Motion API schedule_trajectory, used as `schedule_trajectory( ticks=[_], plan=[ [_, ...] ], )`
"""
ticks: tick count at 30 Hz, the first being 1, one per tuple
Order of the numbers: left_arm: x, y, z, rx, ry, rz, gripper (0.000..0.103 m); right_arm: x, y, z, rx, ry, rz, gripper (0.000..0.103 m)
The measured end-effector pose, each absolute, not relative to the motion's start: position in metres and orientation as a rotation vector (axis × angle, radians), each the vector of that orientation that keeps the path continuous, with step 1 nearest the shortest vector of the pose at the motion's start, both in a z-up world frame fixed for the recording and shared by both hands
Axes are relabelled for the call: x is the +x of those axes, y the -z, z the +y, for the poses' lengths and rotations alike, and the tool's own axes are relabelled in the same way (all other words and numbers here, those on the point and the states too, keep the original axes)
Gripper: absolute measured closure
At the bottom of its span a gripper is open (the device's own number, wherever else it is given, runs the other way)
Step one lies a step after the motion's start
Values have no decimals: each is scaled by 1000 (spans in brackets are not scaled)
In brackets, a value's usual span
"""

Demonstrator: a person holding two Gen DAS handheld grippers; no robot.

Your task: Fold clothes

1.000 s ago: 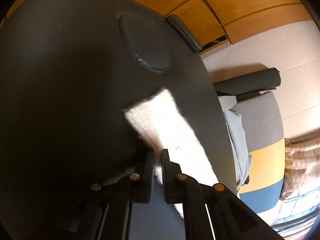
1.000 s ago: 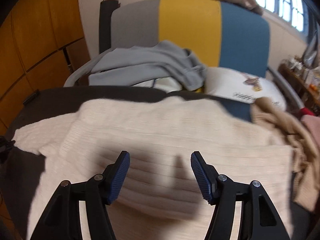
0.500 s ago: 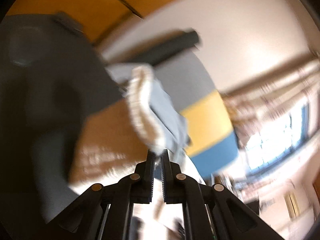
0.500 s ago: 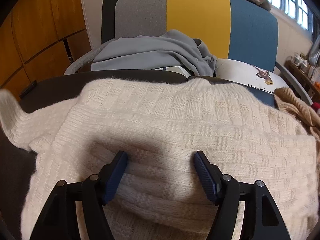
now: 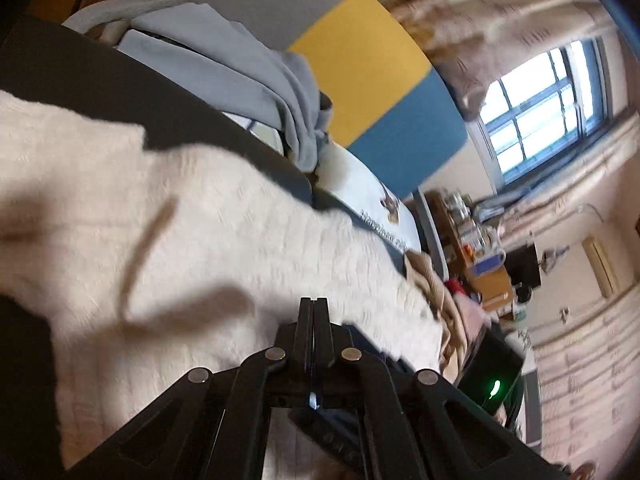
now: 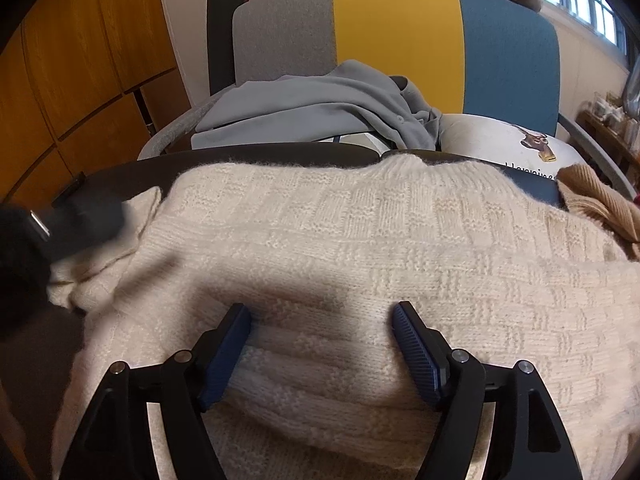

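A cream knitted sweater (image 6: 360, 248) lies spread on a dark table (image 6: 280, 154), collar toward the far edge. Its left sleeve (image 6: 116, 236) is folded in over the body. My right gripper (image 6: 322, 316) is open, its blue pads resting on the lower part of the sweater. My left gripper (image 5: 314, 308) has its jaws together above the sweater (image 5: 192, 248) with no cloth visible between them. It appears as a dark blur at the left of the right wrist view (image 6: 68, 216).
A grey, yellow and blue chair (image 6: 396, 40) stands behind the table with a grey garment (image 6: 312, 112) and a white cushion (image 6: 504, 144) on it. A tan knit (image 6: 600, 200) lies at the right. Orange wood panels (image 6: 80, 60) are at the left.
My left gripper carried the sleeve up and over onto the sweater body, and the sleeve is no longer between its jaws. My right gripper stayed open, pressing on the sweater.
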State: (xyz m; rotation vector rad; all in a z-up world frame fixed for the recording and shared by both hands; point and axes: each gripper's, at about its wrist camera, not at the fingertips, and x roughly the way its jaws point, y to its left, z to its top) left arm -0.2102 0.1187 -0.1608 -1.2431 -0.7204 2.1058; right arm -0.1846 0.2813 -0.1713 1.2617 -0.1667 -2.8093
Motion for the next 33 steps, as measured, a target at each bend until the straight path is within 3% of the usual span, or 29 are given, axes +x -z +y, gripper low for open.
schedule_trajectory(
  ticks=[4,7,9,11,14,19,26,33],
  plan=[
    [-172,157,94,-1229,-2268,-649,100,-185,172,283,1244,2787,-197,22],
    [-148,169,62,-1262,-2360,-710,98,-185,169,281,1246,2762,-198,17],
    [-129,183,46,-1276,-2372,-730,96,-186,159,281,1248,2736,-237,19],
    [-112,191,40,-1268,-2378,-721,93,-187,143,277,1197,2660,-350,52],
    [-100,193,49,-1222,-2419,-657,89,-200,125,259,1156,2372,-598,61],
    [-90,206,46,-1195,-2415,-673,90,-244,150,207,1369,1991,-849,61],
    [-88,213,42,-1163,-2377,-728,90,-281,188,197,1530,1987,-1089,61],
    [-84,214,39,-1144,-2362,-752,90,-293,191,183,1484,2097,-1120,61]
  ],
)
